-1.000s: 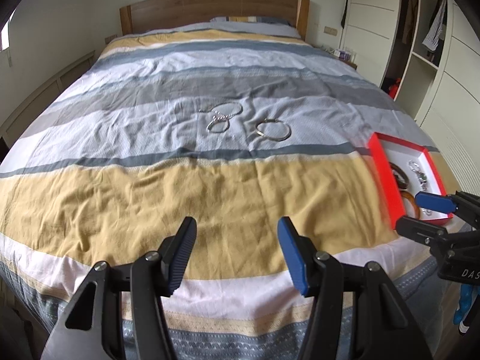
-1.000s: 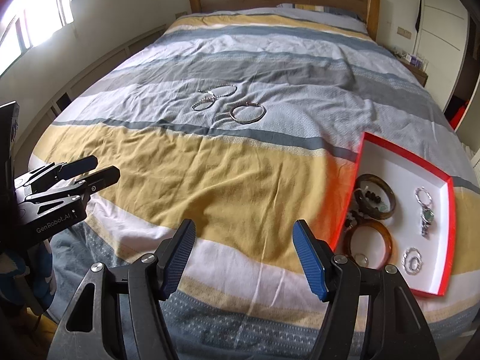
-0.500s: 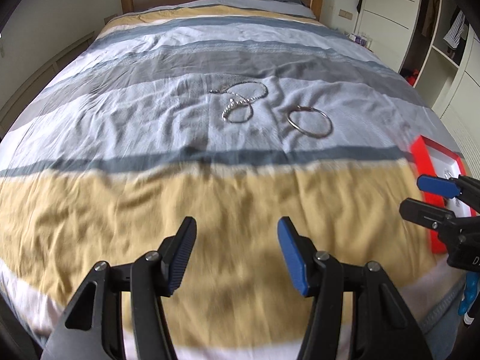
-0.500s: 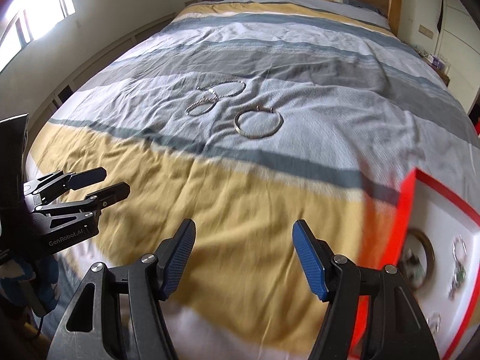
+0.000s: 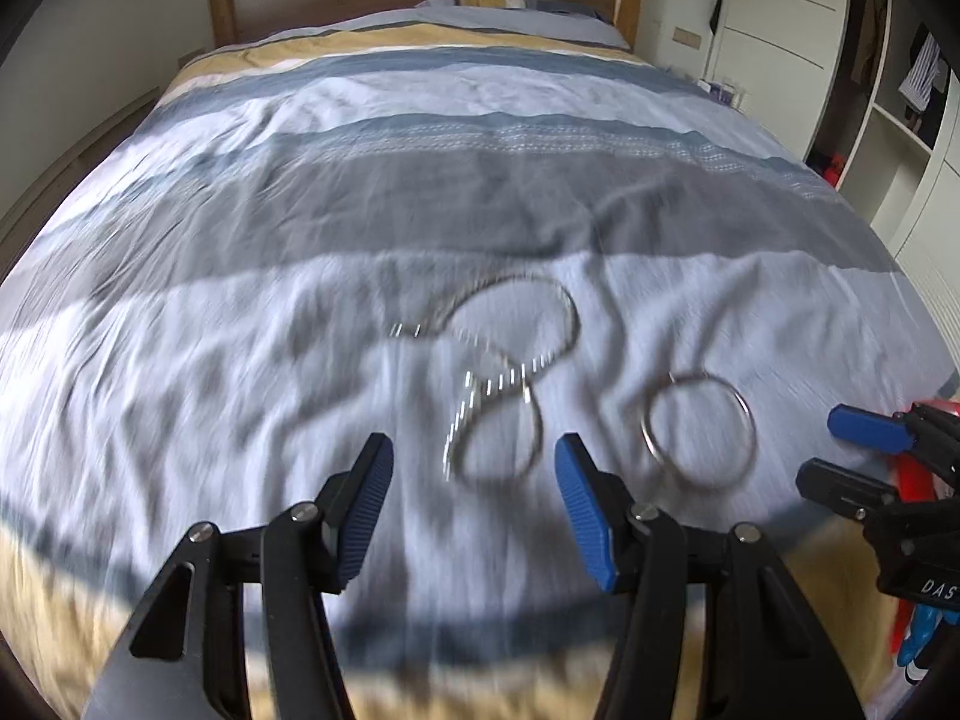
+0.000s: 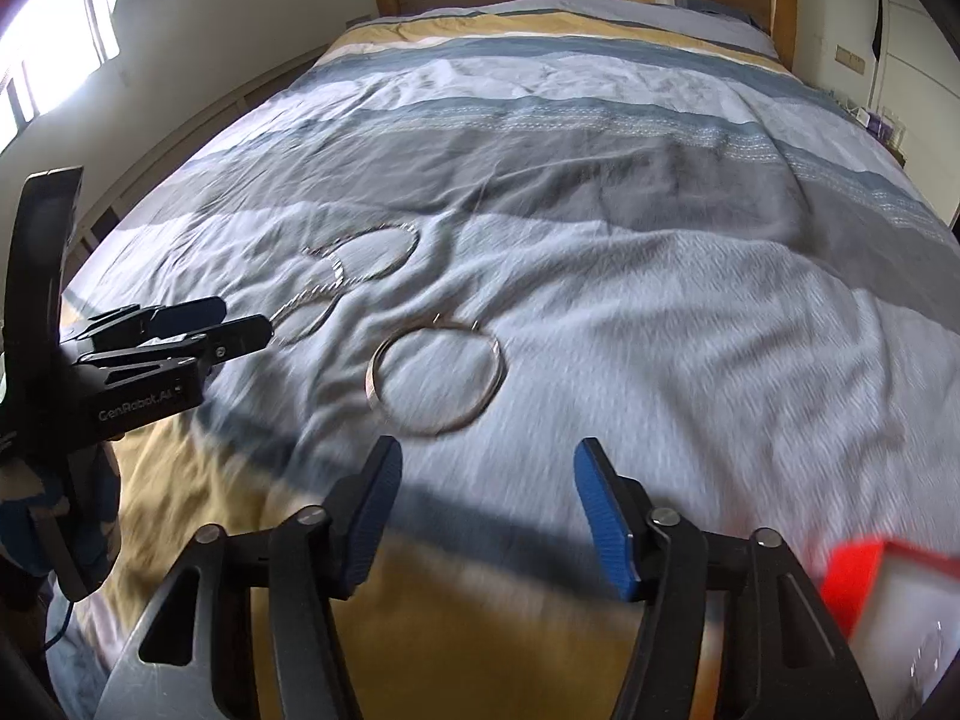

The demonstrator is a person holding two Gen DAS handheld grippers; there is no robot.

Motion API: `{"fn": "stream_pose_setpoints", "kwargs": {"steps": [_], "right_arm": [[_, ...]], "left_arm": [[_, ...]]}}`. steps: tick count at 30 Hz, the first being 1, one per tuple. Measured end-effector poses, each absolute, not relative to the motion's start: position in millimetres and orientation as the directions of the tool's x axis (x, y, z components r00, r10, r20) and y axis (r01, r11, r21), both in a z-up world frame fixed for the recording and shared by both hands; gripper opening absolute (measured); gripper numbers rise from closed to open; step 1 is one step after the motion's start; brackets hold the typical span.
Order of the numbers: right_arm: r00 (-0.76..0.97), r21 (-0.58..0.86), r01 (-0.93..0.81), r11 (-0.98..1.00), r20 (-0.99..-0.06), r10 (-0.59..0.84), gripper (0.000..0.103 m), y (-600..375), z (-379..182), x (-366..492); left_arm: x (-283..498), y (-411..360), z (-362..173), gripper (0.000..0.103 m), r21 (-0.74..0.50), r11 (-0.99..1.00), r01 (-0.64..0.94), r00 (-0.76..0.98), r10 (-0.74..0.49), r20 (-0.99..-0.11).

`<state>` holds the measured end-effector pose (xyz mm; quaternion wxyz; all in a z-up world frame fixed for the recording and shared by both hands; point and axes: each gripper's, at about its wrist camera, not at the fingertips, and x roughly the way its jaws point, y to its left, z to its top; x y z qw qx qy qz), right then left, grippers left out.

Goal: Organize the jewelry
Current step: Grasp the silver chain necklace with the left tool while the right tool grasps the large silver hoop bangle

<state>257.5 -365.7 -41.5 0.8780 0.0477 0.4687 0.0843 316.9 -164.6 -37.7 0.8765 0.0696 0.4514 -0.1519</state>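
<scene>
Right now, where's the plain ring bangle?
The plain ring bangle lies flat on the pale bedspread stripe, right of the tangled chain necklace; in the right wrist view it sits just ahead of the open right tool.

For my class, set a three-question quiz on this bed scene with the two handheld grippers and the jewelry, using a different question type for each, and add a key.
1. True or false: the left gripper is shut on the chain necklace.
2. Multiple choice: the round bangle lies on A) the yellow stripe, B) the pale blue-white stripe, C) the pillow.
3. Fill in: only a corner of the ___-rimmed box shows in the right wrist view.

Key: 1 false, both grippers are open and empty; 2 B; 3 red.
</scene>
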Motion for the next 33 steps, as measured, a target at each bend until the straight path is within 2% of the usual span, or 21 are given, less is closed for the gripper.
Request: {"fn": "stream_pose_setpoints", "kwargs": {"steps": [8, 13, 17, 20, 22, 25, 33], "right_arm": [[0.527, 0.226, -0.092, 0.97, -0.815, 0.24, 0.044, -370.6, -69.5, 299.4], [0.538, 0.246, -0.108, 0.963, -0.8, 0.265, 0.039, -361.0, -79.4, 308.6], [0.543, 0.242, -0.131, 0.961, -0.794, 0.274, 0.028, -351.3, -83.6, 308.1], [0.547, 0.243, -0.133, 0.961, -0.791, 0.275, 0.018, -349.0, -85.2, 304.5], [0.553, 0.232, -0.129, 0.964, -0.79, 0.265, 0.014, -347.4, -85.2, 300.7], [0.562, 0.23, -0.119, 0.966, -0.786, 0.257, 0.008, -347.1, -83.8, 291.5], [0.634, 0.208, -0.105, 0.972, -0.739, 0.227, 0.005, -348.0, -55.6, 237.7]], "left_arm": [[354.9, -198.6, -74.7, 0.054, 0.027, 0.917, 0.397, 0.502, -0.192, -0.843], [364.6, -203.2, -78.7, 0.053, -0.003, 0.913, 0.407, 0.501, -0.225, -0.836], [365.7, -203.9, -80.6, 0.05, -0.002, 0.909, 0.417, 0.51, -0.236, -0.827], [363.8, -203.1, -80.7, 0.038, -0.003, 0.91, 0.415, 0.519, -0.24, -0.82], [361.6, -203.2, -80.6, 0.023, -0.005, 0.907, 0.421, 0.522, -0.247, -0.816], [356.8, -203.0, -79.7, 0.011, -0.002, 0.904, 0.428, 0.523, -0.25, -0.815], [321.2, -190.1, -61.7, 0.011, -0.051, 0.919, 0.392, 0.526, -0.269, -0.807]]}}
